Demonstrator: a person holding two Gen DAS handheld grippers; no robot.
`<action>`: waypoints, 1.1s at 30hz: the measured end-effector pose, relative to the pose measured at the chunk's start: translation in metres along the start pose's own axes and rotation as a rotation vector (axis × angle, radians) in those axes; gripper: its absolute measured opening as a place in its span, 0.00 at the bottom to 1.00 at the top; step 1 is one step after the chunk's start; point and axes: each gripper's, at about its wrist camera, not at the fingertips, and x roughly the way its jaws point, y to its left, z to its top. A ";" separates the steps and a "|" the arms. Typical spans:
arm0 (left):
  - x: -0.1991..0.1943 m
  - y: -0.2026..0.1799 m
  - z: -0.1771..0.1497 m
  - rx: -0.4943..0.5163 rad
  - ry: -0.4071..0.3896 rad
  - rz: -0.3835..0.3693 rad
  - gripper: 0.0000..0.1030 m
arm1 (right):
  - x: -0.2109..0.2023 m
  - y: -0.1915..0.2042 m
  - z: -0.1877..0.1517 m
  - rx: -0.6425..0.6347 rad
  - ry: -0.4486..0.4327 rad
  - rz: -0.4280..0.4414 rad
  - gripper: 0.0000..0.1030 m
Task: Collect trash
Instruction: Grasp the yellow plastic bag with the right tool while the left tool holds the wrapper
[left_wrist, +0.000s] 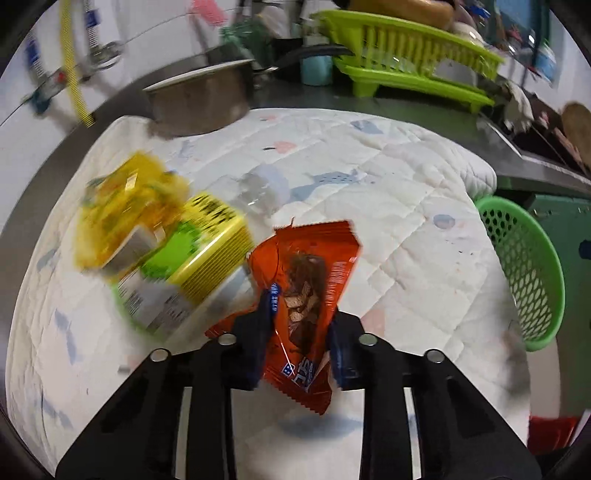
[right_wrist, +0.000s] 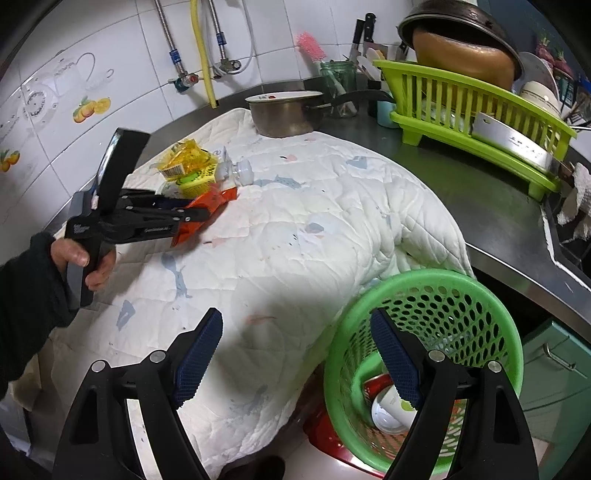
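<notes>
1. The left claw (left_wrist: 299, 325) is closed on an orange snack wrapper (left_wrist: 306, 280), its blue pads pinching the crinkled foil from both sides. In the right wrist view, the wrapper (right_wrist: 201, 212) hangs at the claw's tip just above a white quilted cloth (right_wrist: 295, 236) spread over the table (right_wrist: 491, 206).
2. The right claw (right_wrist: 295, 354) stands wide and holds nothing. It hovers by the cloth's near edge, beside a green perforated basket (right_wrist: 491, 321).
3. The basket sits at the table's corner, well apart from the wrapper. It already holds some trash: a white cup-like container (right_wrist: 391, 410) and something red, so part of the job looks done.
4. Still on the cloth, near its far left side, lies a small pile: a yellow crinkled wrapper (right_wrist: 184, 158), a yellow-and-green box (right_wrist: 192, 182) and a clear plastic bottle (right_wrist: 238, 171). These appear to be left to collect, along with the wrapper now being carried.
5. The left wrist view is smeared with motion blur, so the pile's labels cannot be read. The right claw's finger covers part of the basket's contents, and what lies deeper inside is hard to make out.
6. A steel pot (right_wrist: 284, 114) and a lime dish rack (right_wrist: 476, 110) stand behind the cloth.
</notes>
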 end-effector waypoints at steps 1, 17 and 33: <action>-0.006 0.003 -0.003 -0.017 -0.010 0.002 0.22 | 0.001 0.002 0.003 -0.005 -0.002 0.008 0.77; -0.110 0.068 -0.076 -0.331 -0.150 0.125 0.13 | 0.063 0.073 0.103 -0.111 0.009 0.172 0.77; -0.155 0.102 -0.114 -0.460 -0.223 0.164 0.13 | 0.167 0.170 0.183 -0.387 0.065 0.227 0.89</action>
